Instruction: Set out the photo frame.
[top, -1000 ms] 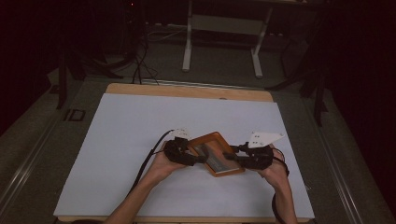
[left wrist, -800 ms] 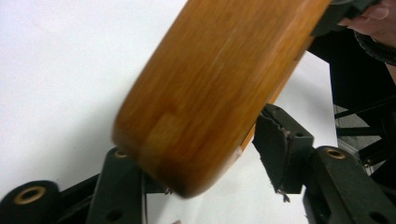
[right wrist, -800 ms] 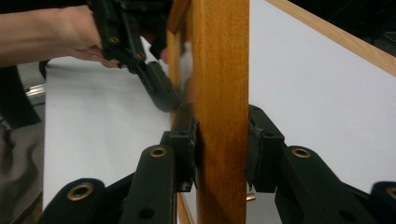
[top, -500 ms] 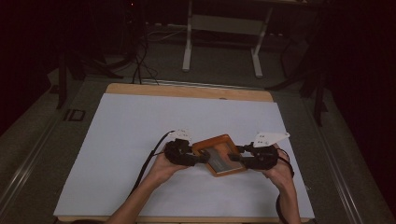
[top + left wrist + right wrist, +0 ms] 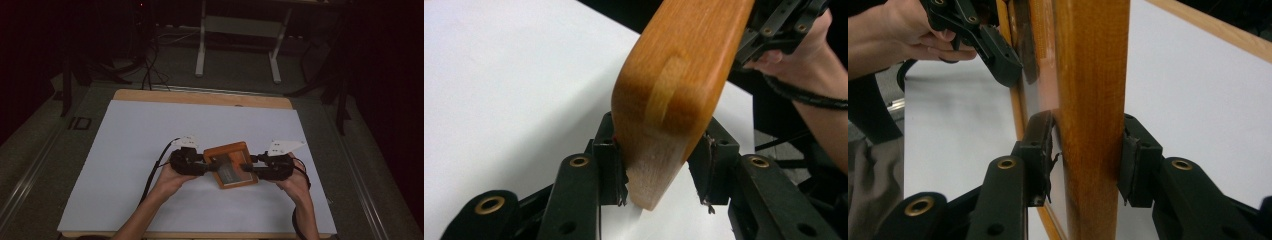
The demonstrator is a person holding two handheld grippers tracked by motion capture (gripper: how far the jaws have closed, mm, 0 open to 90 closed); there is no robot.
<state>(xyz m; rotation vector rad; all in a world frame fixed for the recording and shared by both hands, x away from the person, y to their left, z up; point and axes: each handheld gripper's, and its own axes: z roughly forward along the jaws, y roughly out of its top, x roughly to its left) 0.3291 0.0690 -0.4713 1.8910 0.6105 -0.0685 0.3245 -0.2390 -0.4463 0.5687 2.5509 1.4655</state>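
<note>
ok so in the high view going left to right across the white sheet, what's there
left hand → left gripper → wooden frame → right gripper → right hand

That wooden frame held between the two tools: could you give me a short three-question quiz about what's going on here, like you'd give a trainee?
1. True or false: the wooden frame is gripped from two opposite sides at once.
2. What does the left hand-held gripper clamp? A) a cable B) a rounded corner of the frame C) the white table cover
3. Fill in: in the right gripper view, the right hand-held gripper has one jaw on each ____ of the frame's wooden edge.

Key: 1 true. 2 B. 3 face; the jaws press the edge from both sides, above the white table cover.
</note>
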